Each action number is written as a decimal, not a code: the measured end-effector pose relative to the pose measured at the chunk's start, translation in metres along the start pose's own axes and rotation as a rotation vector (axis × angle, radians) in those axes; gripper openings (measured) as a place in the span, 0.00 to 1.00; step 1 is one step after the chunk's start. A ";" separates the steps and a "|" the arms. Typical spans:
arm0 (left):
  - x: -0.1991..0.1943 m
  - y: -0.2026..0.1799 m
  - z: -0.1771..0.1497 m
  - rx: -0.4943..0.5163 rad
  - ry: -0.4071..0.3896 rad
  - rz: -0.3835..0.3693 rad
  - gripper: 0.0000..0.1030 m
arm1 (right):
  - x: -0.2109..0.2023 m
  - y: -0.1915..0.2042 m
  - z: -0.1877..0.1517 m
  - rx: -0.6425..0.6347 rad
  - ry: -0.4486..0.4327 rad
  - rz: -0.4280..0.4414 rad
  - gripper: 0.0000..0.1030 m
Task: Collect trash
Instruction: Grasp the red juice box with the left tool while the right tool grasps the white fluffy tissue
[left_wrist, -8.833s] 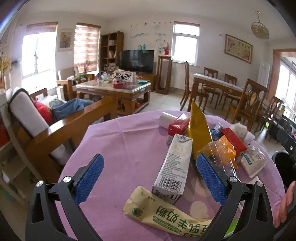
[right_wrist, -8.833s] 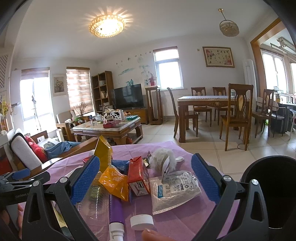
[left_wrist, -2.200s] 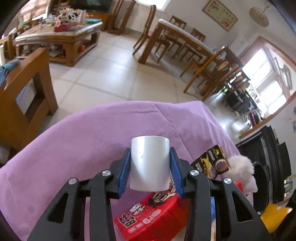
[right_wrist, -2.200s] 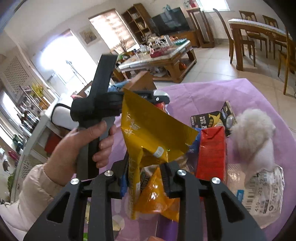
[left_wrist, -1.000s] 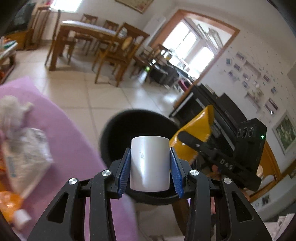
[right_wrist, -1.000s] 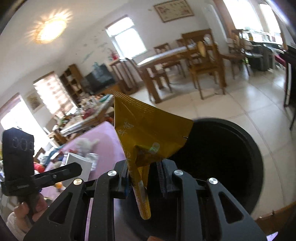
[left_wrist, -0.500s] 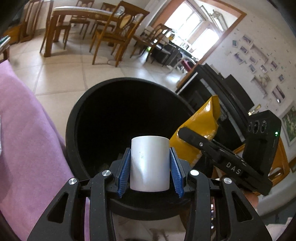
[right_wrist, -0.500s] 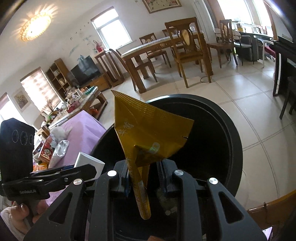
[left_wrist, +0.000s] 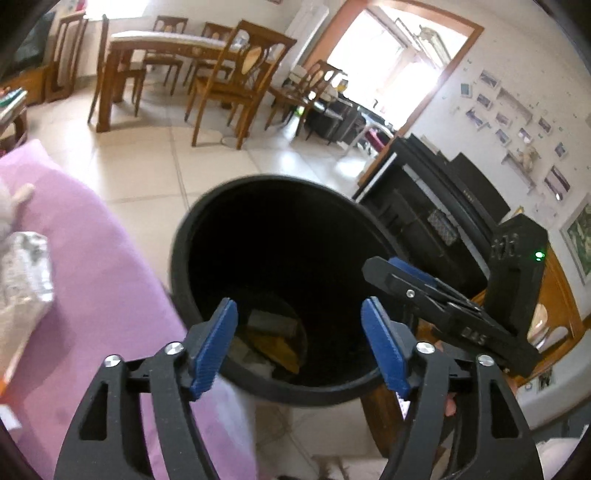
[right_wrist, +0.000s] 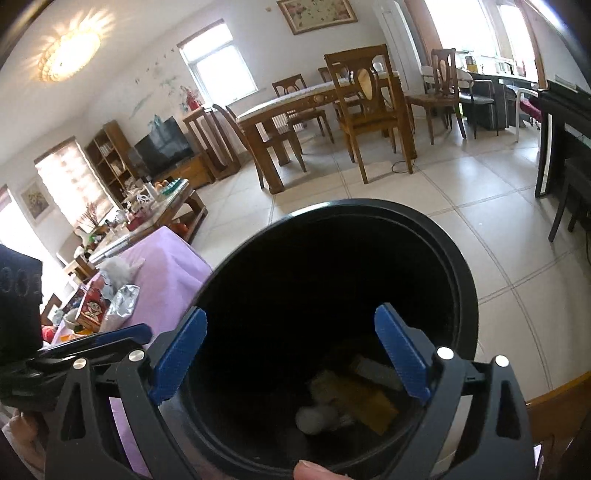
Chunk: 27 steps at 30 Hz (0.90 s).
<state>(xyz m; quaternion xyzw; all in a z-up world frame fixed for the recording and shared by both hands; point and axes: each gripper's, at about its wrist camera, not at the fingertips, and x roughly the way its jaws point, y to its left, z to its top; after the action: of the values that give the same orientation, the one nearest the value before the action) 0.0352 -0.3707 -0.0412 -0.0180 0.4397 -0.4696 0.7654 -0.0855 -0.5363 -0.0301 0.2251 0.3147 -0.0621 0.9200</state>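
A round black trash bin (left_wrist: 192, 236) stands on the floor beside the purple-clothed table; it also shows in the right wrist view (right_wrist: 465, 273). My left gripper (left_wrist: 299, 339) is open and empty over the bin's near rim. My right gripper (right_wrist: 291, 350) is open and empty above the bin's mouth; it shows in the left wrist view (left_wrist: 413, 273) too. At the bin's bottom lie the yellow packet (right_wrist: 365, 398), the white cup (right_wrist: 314, 419) and other pale scraps; the yellow packet also shows in the left wrist view (left_wrist: 277, 345).
The purple table (left_wrist: 92, 280) is to the left, with a clear crinkled bag (left_wrist: 22, 266) on it. In the right wrist view (right_wrist: 162, 266) it carries a red box (right_wrist: 92, 308) and a fluffy white thing (right_wrist: 118, 267). A black piano (left_wrist: 443, 206) stands behind the bin. Dining chairs (right_wrist: 369, 110) beyond.
Both grippers have opened. The white cup has left my left gripper and the yellow packet has left my right gripper; both now lie at the bottom of the bin.
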 end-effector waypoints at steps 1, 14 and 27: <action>-0.009 0.001 -0.001 0.003 -0.016 0.006 0.74 | 0.000 0.006 0.002 -0.008 -0.001 0.003 0.90; -0.199 0.127 -0.019 -0.077 -0.250 0.280 0.76 | 0.035 0.130 0.004 -0.174 0.052 0.136 0.90; -0.261 0.300 -0.006 -0.124 -0.103 0.521 0.76 | 0.104 0.253 0.013 -0.326 0.139 0.237 0.90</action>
<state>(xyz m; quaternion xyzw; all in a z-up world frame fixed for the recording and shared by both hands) 0.1974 -0.0091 -0.0062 0.0253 0.4180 -0.2274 0.8792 0.0687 -0.3138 0.0107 0.1127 0.3547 0.1141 0.9211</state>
